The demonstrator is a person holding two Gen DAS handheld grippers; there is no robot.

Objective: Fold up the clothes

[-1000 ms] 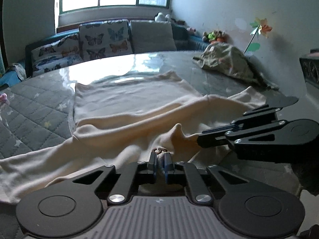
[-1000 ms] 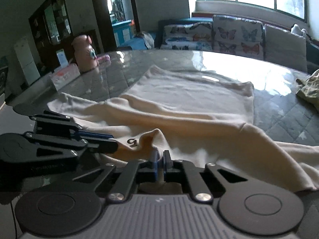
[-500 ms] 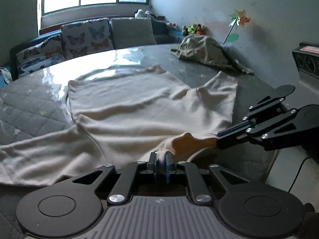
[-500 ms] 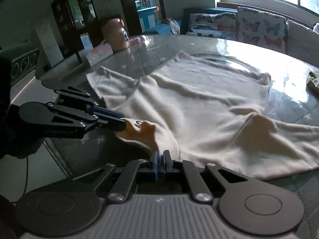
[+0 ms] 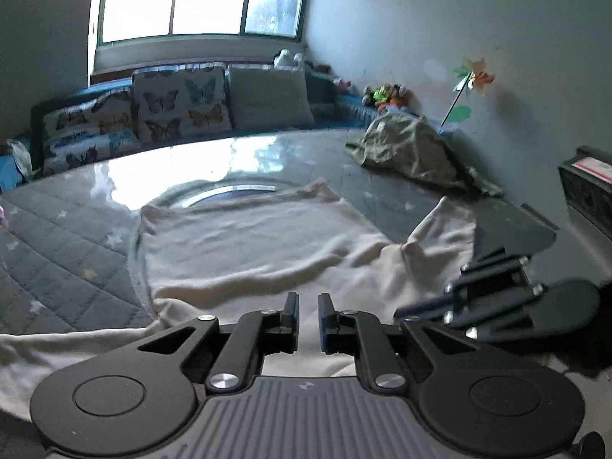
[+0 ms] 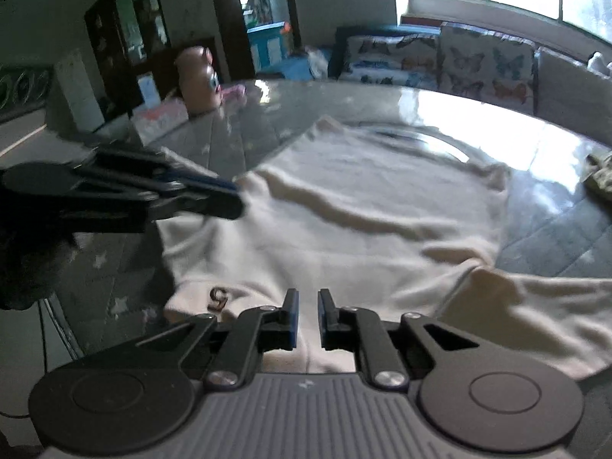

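Nearest to you, your left gripper (image 5: 308, 308) stands with a narrow gap between its jaws, and nothing is pinched there; the cream cloth only shows through the gap from below. Your right gripper (image 6: 308, 304) also has a narrow gap, its jaws are opening, and the pads press on nothing.

Under both tools lies the cream garment (image 5: 267, 244), spread flat on the round table (image 5: 57, 229) with soft wrinkles across its body. In the right wrist view a small dark figure 5 (image 6: 218, 298) is printed on the cloth at about ten o'clock of your right jaws, close to the near hem. One sleeve runs off toward three o'clock in that view; in the left wrist view the other sleeve trails off toward eight o'clock.

In the left wrist view your right tool hovers at three o'clock over the cloth's edge.

Farther out on the table, at one o'clock in the left wrist view, sits a crumpled olive garment (image 5: 413, 149), well apart from the cream one. Beyond the table stand the butterfly cushions (image 5: 179, 103).
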